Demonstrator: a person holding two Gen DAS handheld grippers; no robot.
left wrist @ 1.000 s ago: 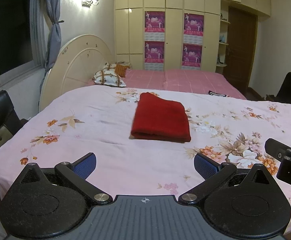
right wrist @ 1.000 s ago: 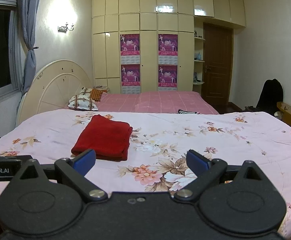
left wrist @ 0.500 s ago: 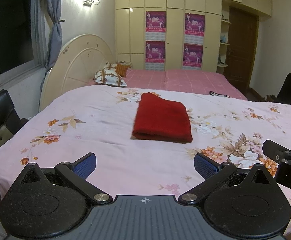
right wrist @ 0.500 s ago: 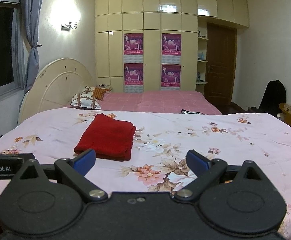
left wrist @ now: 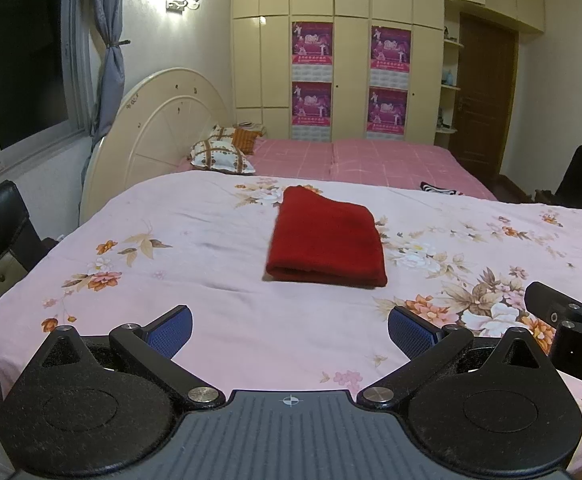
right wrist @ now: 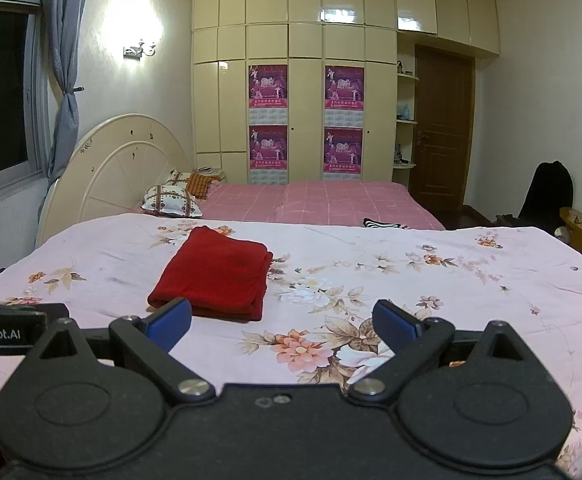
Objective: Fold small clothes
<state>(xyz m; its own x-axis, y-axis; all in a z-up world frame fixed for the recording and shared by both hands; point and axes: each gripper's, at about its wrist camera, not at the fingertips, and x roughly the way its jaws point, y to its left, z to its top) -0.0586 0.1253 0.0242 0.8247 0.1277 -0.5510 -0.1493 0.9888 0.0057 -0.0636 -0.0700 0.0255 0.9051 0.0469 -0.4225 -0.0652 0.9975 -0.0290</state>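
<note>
Both grippers, left gripper and right gripper, we hold spread and empty at the bottom of the frames, clear of the cloth. Beyond them, mid-frame, the red garment lies on the floral bedsheet, apparently folded already, so we stand back.

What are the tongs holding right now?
Nothing. The left tongs and right tongs are both open and empty; the folded red cloth lies untouched on the bed.
</note>
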